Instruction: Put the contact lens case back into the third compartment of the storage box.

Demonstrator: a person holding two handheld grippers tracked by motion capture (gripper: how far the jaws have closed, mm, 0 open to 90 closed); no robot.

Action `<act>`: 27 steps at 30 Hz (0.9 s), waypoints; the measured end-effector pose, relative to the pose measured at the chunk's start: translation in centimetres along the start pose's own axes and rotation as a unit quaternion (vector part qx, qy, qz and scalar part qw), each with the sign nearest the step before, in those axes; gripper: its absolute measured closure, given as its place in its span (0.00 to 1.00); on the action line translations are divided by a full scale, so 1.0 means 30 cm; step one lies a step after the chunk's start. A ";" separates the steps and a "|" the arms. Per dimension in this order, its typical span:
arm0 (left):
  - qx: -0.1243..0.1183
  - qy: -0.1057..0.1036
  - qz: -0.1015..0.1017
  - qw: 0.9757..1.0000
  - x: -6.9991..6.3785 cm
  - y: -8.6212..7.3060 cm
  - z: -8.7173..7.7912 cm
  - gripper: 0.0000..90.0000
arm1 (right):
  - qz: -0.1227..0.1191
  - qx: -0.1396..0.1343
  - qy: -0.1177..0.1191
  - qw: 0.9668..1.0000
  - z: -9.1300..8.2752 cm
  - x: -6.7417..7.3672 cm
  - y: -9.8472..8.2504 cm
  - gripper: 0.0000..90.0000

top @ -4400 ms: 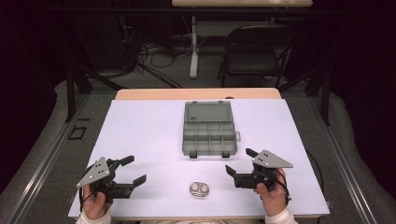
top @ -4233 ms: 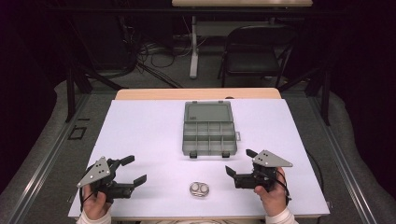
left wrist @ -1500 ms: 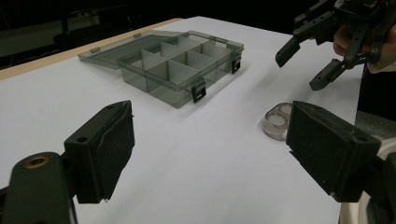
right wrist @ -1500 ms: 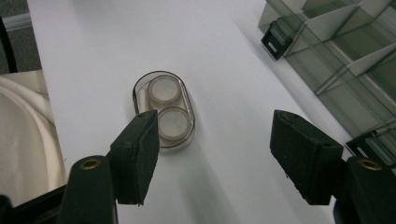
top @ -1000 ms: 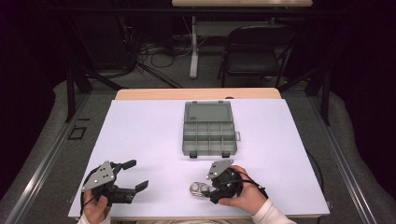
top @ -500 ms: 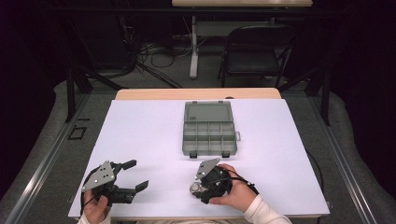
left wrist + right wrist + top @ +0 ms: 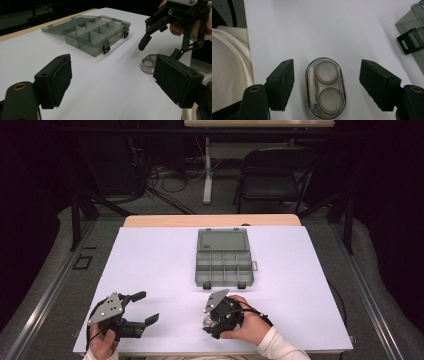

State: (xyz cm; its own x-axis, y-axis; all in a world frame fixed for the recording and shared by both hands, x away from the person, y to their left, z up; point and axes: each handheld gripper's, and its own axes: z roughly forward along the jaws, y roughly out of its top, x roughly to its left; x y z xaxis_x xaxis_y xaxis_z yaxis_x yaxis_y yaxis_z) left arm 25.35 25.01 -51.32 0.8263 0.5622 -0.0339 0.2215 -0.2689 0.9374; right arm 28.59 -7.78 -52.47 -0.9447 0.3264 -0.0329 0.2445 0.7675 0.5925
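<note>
A clear oval case (image 7: 326, 88) with two round caps lies flat on the white table (image 7: 165, 265) near the front edge. My right gripper (image 7: 327, 75) points down over it, one jaw on each side. The jaws have just been opening; the case sits between them and the pads do not touch it. In the left gripper view the case (image 7: 149, 66) lies under the right gripper (image 7: 160, 48). My left gripper (image 7: 146, 306) rests at the front left, open and holding nothing, well apart from the case.
A grey compartment box (image 7: 223, 257) lies open in the middle of the table, lid folded back, its dividers bare. Its front latch (image 7: 405, 45) is close to the right gripper. A chair (image 7: 272, 175) and cables stand beyond the far edge.
The right hand has swung left from the front right of the table and now stands over the case, tipped downward. The left gripper has stayed put over the last second.
</note>
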 end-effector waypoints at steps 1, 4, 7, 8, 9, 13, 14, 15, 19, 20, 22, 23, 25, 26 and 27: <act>0.000 0.000 0.000 1.000 0.000 0.000 0.000 0.18 | 0.001 0.003 0.000 1.000 0.000 0.000 0.000 0.31; 0.001 0.000 0.000 1.000 0.000 0.000 0.000 0.18 | -0.001 0.004 0.001 1.000 0.003 -0.001 0.000 0.31; 0.001 -0.001 0.000 1.000 0.000 0.000 0.001 0.18 | -0.004 0.011 0.005 1.000 0.009 -0.001 -0.001 0.31; 0.001 -0.001 0.000 1.000 0.000 0.000 0.000 0.18 | -0.007 0.013 0.006 1.000 0.011 -0.002 -0.002 0.31; 0.001 -0.001 0.000 1.000 0.000 0.000 0.000 0.18 | -0.006 0.015 0.007 1.000 0.013 0.000 -0.003 0.31; 0.002 -0.001 0.000 1.000 0.000 0.000 0.001 0.18 | -0.010 0.026 0.005 1.000 0.021 -0.001 -0.006 0.31; 0.002 -0.001 0.000 1.000 0.000 0.000 0.001 0.18 | -0.009 0.026 0.005 1.000 0.022 -0.001 -0.006 0.31; 0.002 -0.001 0.000 1.000 0.000 0.000 0.001 0.18 | -0.008 0.028 0.005 1.000 0.023 -0.001 -0.007 0.31; 0.000 -0.002 -0.001 1.000 0.001 -0.001 0.002 0.18 | -0.008 0.033 0.004 0.999 0.027 -0.006 -0.010 0.33; 0.001 -0.001 -0.001 1.000 0.001 -0.001 0.001 0.18 | -0.008 0.033 0.004 0.999 0.027 -0.006 -0.010 0.33; 0.001 -0.001 -0.001 1.000 0.001 -0.001 0.002 0.18 | -0.008 0.035 0.005 0.999 0.029 -0.010 -0.014 0.34; 0.001 -0.001 -0.001 1.000 0.001 -0.001 0.002 0.18 | -0.008 0.036 0.007 0.999 0.031 -0.011 -0.016 0.35; 0.000 -0.001 -0.002 1.000 0.001 -0.001 0.002 0.18 | -0.003 0.042 0.009 0.999 0.033 -0.014 -0.019 0.36; 0.000 -0.001 -0.003 1.000 0.001 -0.001 0.002 0.18 | -0.003 0.043 0.009 0.999 0.033 -0.014 -0.020 0.37; 0.000 -0.001 -0.003 1.000 0.001 -0.001 0.002 0.18 | -0.003 0.043 0.009 0.999 0.033 -0.014 -0.021 0.37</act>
State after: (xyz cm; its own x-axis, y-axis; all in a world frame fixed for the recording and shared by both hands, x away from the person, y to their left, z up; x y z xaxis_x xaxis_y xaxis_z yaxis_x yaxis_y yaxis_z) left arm 25.41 24.99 -51.38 0.8260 0.5623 -0.0395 0.2259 -0.2661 0.9371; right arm 29.06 -7.85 -53.62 -0.9498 0.3122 -0.0206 0.2563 0.8141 0.5211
